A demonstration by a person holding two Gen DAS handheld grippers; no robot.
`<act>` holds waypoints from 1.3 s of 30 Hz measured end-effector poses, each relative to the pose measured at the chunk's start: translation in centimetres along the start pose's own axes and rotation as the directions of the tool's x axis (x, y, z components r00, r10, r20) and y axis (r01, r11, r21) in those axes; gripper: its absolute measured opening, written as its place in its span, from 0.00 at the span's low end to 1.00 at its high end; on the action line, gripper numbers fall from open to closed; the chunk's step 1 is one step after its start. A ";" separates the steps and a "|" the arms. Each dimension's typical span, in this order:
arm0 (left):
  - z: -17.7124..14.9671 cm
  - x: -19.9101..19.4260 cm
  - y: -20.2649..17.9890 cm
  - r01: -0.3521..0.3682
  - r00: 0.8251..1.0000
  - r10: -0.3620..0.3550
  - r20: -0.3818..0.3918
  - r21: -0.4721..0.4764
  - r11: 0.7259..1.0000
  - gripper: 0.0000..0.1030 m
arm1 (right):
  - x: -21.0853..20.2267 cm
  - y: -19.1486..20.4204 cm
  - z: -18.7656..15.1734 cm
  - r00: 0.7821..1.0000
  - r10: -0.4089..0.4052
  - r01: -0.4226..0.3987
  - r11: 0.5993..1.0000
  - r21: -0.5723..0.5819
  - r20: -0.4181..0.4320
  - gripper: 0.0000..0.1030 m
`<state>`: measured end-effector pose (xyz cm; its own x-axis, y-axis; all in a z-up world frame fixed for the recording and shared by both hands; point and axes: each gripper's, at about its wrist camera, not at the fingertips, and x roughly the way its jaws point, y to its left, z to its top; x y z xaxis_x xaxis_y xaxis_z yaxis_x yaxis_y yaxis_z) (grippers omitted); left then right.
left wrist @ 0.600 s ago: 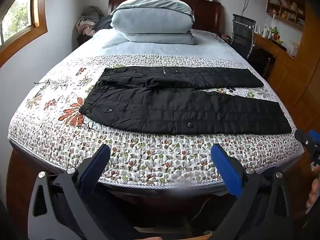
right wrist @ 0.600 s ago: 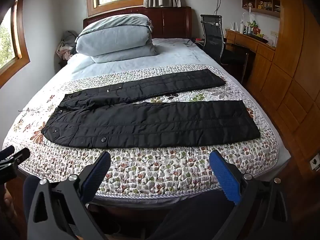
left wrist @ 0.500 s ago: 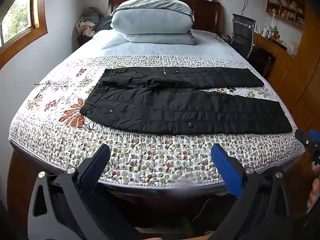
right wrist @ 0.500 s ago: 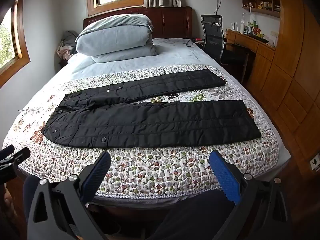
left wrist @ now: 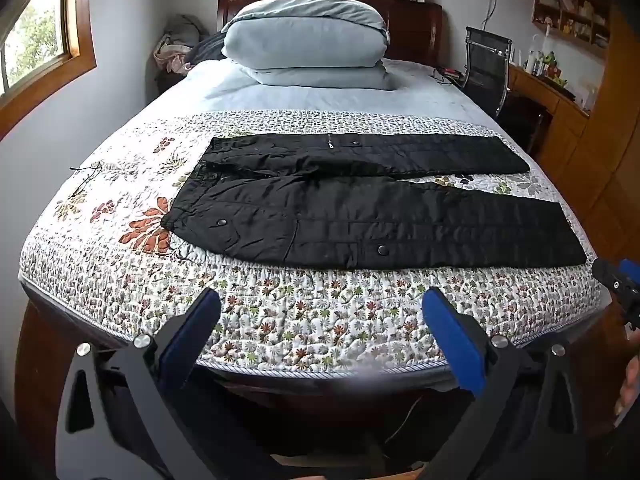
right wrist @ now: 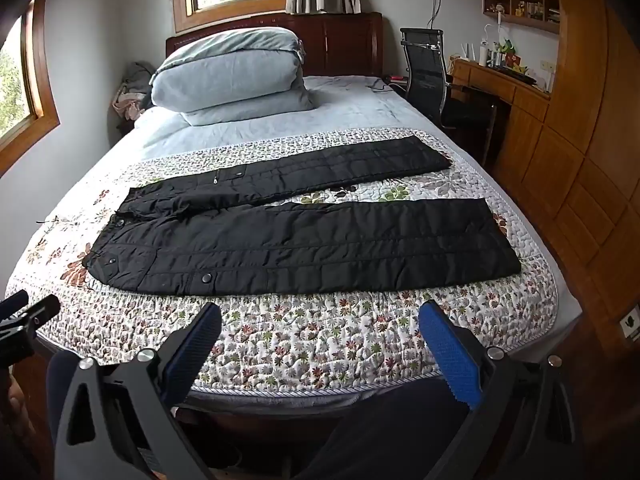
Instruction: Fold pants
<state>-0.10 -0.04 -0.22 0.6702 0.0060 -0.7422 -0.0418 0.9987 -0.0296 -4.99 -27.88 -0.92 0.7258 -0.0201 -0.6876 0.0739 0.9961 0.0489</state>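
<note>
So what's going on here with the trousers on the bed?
A person holds a gripper in each hand, facing black pants spread flat on the bed's floral quilt. The left gripper and right gripper are both open, short of the pants, touching nothing. No fold has been made yet.

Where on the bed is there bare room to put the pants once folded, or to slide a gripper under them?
Bare quilt runs between the pants and the foot edge, and left of the waistband toward the wall. The blue sheet between quilt and pillows is free too. A narrow wedge shows between the legs near the cuffs. The head end is crowded. Both the left gripper and right gripper are open.
</note>
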 end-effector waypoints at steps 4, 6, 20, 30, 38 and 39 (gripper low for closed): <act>0.0 -0.1 0.0 0.000 1.000 0.000 0.000 -0.002 1.000 0.97 | 0.0 0.0 0.0 1.000 0.001 -0.001 1.000 0.000 0.000 0.97; 0.0 -0.1 0.0 -0.003 1.000 0.003 0.001 -0.002 1.000 0.97 | 0.0 0.0 0.0 1.000 0.001 -0.001 1.000 0.003 -0.001 0.97; 0.1 -0.1 0.3 -0.007 1.000 0.007 0.002 -0.005 1.000 0.97 | 0.0 -0.1 0.0 1.000 0.002 -0.002 1.000 0.003 -0.003 0.97; 0.1 -0.1 0.3 -0.009 1.000 0.009 0.004 -0.004 1.000 0.97 | 0.0 -0.1 0.0 1.000 0.004 -0.004 1.000 0.002 -0.003 0.97; 0.2 0.0 0.2 -0.010 1.000 0.010 0.004 -0.002 1.000 0.97 | 0.1 -0.1 0.1 1.000 0.002 -0.002 1.000 -0.003 -0.003 0.97; 0.2 0.0 0.3 -0.010 1.000 0.010 0.004 -0.001 1.000 0.97 | 0.1 0.0 0.1 1.000 0.002 -0.002 1.000 -0.003 -0.003 0.97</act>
<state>0.05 0.24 -0.08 0.6728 0.0159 -0.7397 -0.0490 0.9985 -0.0231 -4.86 -27.91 -0.86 0.7237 -0.0173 -0.6899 0.0702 0.9963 0.0486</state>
